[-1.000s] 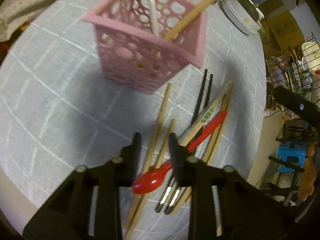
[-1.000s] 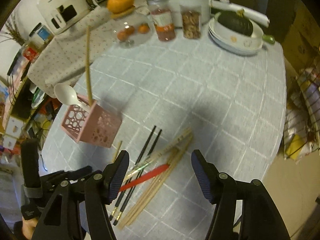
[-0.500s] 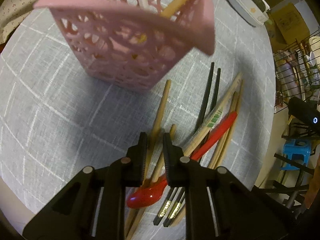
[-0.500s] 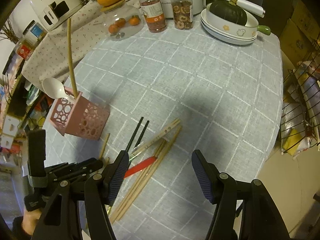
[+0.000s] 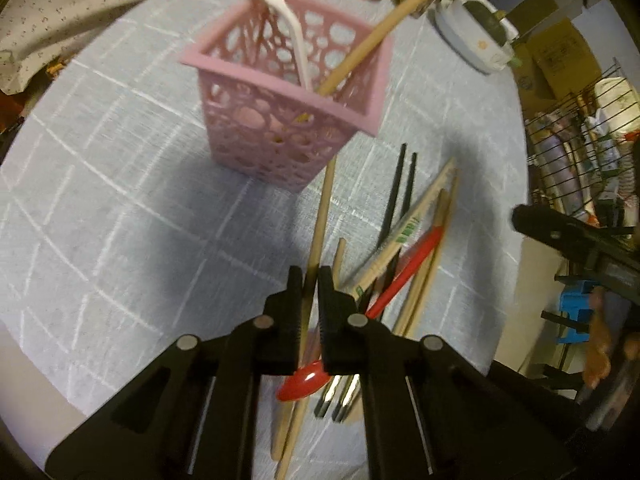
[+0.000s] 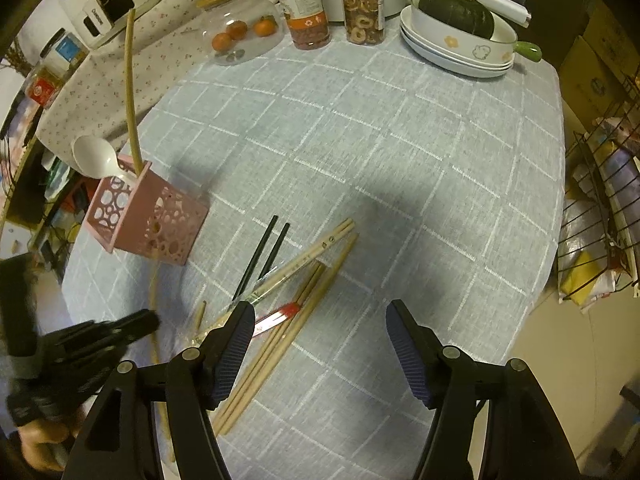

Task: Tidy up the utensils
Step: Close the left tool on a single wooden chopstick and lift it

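My left gripper (image 5: 310, 280) is shut on a wooden chopstick (image 5: 322, 216) and holds it above the pile, tip toward the pink perforated basket (image 5: 280, 128). The basket (image 6: 144, 220) holds a white spoon (image 5: 280, 8) and one long wooden chopstick (image 5: 384, 24). On the blue checked cloth lie a red spoon (image 5: 392, 284), two black chopsticks (image 6: 264, 256) and several wooden chopsticks (image 6: 296, 304). My right gripper (image 6: 320, 340) is open and empty above the pile's right side. The left gripper also shows in the right wrist view (image 6: 120, 332).
At the back of the table stand white plates with a green squash (image 6: 456, 28), two snack jars (image 6: 332, 4), a glass dome over oranges (image 6: 240, 32) and a white appliance (image 6: 108, 4). A wire rack (image 6: 604, 208) is off the right edge.
My left gripper closed on a wooden chopstick and lifted it off the pile. The right gripper has drawn back a little and stays open.
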Available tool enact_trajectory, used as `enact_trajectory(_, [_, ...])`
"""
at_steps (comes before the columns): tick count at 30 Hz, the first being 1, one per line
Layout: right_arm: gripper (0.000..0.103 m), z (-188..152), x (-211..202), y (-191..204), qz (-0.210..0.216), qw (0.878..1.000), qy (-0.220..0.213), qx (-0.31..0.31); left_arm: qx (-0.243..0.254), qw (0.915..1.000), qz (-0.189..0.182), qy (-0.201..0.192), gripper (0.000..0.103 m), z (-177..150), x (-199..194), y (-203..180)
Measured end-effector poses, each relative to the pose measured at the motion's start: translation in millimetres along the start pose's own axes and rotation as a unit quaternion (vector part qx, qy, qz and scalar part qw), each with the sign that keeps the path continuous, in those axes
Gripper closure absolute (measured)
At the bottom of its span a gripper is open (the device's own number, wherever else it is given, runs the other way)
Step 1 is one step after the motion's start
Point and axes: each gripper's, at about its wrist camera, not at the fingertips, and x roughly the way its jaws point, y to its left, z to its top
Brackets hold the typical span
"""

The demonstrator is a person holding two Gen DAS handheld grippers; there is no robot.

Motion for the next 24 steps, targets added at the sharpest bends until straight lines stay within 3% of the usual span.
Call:
enact_trajectory(6, [0.033,-2,7,13,-0.005,1.000,0.008,-0.015,0.005,0.9996,-0.009,-0.025,0.096,-15,-29,16])
enact_trajectory(12, [0.033,1,17,18,-0.017,1.000,0.013,-0.018,-0.011,0.9998,-0.013,-0.012,0.096,-27,-27,32])
enact_trajectory(24, [0.035,30,56,-9,-0.019,0.998,0.019,0.051,-0.018,0.9977,-0.033,-0.055,0.096,-28,-62,42])
